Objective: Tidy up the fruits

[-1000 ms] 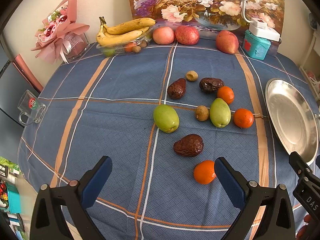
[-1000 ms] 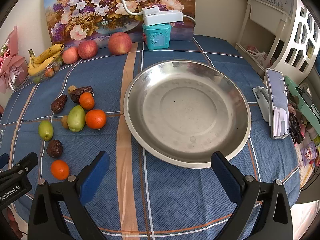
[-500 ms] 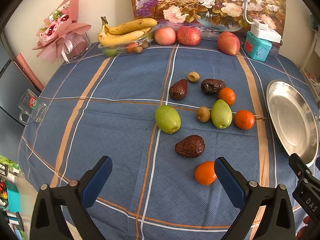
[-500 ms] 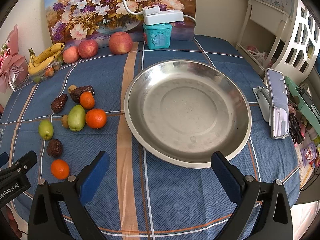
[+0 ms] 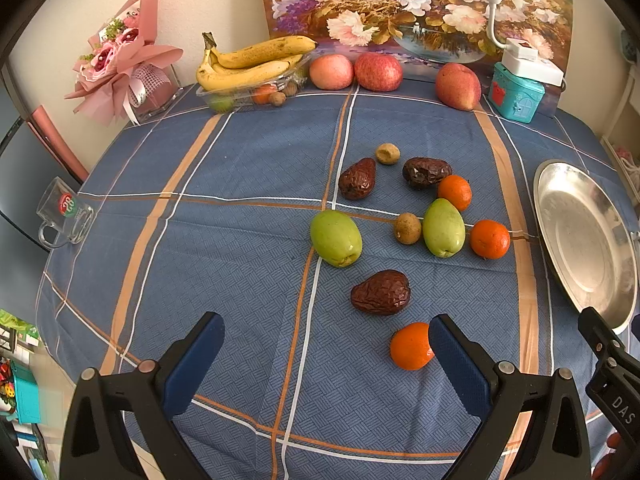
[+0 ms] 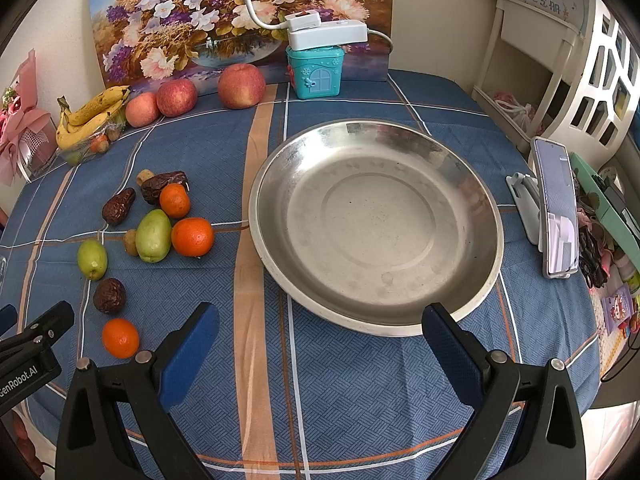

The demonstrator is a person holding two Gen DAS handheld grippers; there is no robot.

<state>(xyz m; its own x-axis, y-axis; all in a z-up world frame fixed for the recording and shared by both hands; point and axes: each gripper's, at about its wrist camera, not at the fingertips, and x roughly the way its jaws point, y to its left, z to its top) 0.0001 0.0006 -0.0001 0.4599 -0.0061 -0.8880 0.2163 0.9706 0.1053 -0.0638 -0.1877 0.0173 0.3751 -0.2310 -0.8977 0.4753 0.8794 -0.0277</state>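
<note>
We judge the task barely begun: from our left gripper (image 5: 326, 354), jaws spread wide and holding nothing, the loose fruit lies ahead from 12 to 1 o'clock on the blue tablecloth (image 5: 224, 240), starting with the green mango (image 5: 336, 238), then the wrinkled date (image 5: 381, 293) and the nearest tangerine (image 5: 411, 346) just inside the right finger. Farther right, our right gripper (image 6: 320, 344), equally spread and empty, faces the steel plate (image 6: 280, 184) at 12 o'clock, which holds no fruit yet, so every piece remains to be moved.

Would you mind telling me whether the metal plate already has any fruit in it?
Empty. The metal plate shows only bare steel, and the oranges, including the nearest orange, lie on the tablecloth.
</note>
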